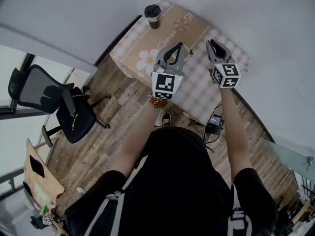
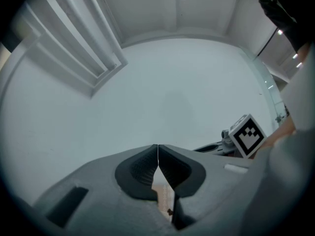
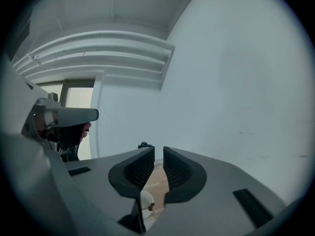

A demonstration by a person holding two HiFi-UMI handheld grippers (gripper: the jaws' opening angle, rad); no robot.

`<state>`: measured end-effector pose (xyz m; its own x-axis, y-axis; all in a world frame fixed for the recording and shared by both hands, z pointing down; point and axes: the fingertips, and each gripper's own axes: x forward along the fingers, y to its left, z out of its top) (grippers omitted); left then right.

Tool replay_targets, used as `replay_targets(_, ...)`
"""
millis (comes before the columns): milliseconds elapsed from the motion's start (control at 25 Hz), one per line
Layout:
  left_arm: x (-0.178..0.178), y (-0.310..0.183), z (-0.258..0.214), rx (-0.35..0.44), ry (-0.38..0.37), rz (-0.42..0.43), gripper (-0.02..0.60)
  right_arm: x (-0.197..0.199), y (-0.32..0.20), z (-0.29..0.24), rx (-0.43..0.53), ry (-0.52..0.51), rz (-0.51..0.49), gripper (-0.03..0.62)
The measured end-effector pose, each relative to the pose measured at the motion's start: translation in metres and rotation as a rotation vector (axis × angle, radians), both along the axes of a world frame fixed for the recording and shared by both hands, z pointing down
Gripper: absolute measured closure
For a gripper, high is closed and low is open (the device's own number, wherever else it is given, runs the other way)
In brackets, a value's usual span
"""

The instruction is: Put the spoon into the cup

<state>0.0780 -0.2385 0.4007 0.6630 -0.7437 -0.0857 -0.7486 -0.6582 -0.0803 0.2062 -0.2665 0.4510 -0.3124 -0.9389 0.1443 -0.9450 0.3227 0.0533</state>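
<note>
A brown paper cup (image 1: 152,15) with a dark lid stands at the far corner of the table (image 1: 197,82), which is covered by a beige checked cloth with flower prints. No spoon shows in any view. Both grippers are held up over the table's near half, well short of the cup. My left gripper (image 1: 180,46) is shut, its tips touching with nothing between them (image 2: 157,147). My right gripper (image 1: 211,43) is beside it on the right. Its jaws stand a narrow gap apart and hold nothing (image 3: 158,154). Both gripper views look mostly at the pale wall.
A black office chair (image 1: 54,100) stands on the wooden floor left of the table. A black power adapter with a cable (image 1: 214,124) lies by the table's near edge. A wooden board (image 1: 39,173) leans at the lower left. A white wall runs behind the table.
</note>
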Motion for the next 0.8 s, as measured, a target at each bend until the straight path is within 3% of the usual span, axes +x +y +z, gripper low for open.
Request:
replay_targets(360,-0.014,0.001,-0.044,0.087,0.029,-0.021,0.565,-0.027,0.023,-0.064,0.14,-0.011,-0.033,0.546)
replay_targets(600,-0.022,0.016,-0.046,0.098,0.032,-0.014,0.565,-0.046,0.048,-0.076,0.196,0.035,-0.053,0.546)
replay_targets(800,-0.028,0.024,-0.04,0.089,0.037,-0.012,0.564,-0.05,0.064,-0.07,0.215,0.039,0.008,0.546)
